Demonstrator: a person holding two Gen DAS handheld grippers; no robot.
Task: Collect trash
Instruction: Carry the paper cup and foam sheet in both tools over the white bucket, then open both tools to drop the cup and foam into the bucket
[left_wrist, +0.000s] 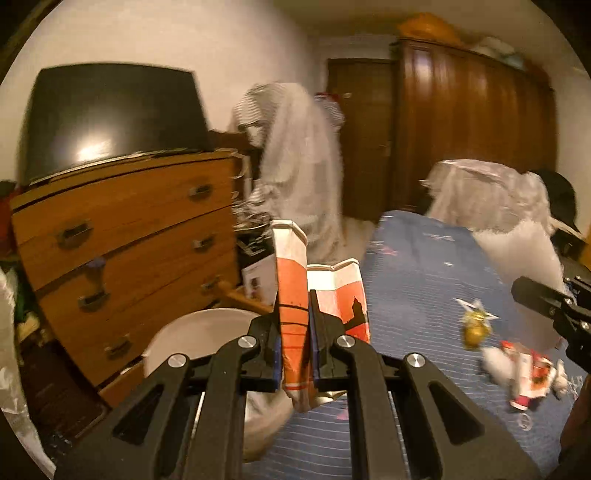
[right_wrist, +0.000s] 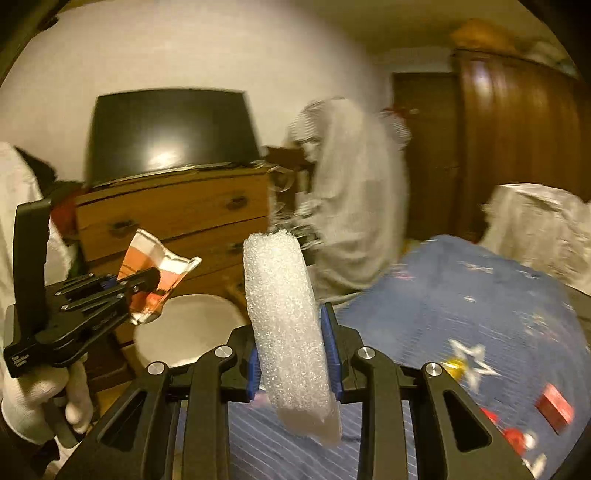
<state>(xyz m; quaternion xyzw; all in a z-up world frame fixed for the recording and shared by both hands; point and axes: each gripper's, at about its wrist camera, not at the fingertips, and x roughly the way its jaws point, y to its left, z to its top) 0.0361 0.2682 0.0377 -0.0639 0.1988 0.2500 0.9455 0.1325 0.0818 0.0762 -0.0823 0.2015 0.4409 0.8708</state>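
Note:
My left gripper (left_wrist: 294, 325) is shut on a flattened orange and white carton (left_wrist: 291, 295), held upright above the bed's edge; it also shows in the right wrist view (right_wrist: 155, 273) over the white bin (right_wrist: 181, 332). My right gripper (right_wrist: 291, 343) is shut on a white foam piece (right_wrist: 284, 314) that stands up between the pads. The white bin (left_wrist: 195, 336) sits on the floor beside the bed. More trash lies on the blue bedspread (left_wrist: 424, 258): a gold wrapper (left_wrist: 474, 328) and red and white wrappers (left_wrist: 524, 373).
A wooden chest of drawers (left_wrist: 122, 236) with a black TV (left_wrist: 110, 118) on top stands left of the bin. White cloth hangs over furniture (left_wrist: 299, 158). A dark wardrobe (left_wrist: 469, 118) is at the back right. A plastic-covered bundle (left_wrist: 487, 195) lies on the bed.

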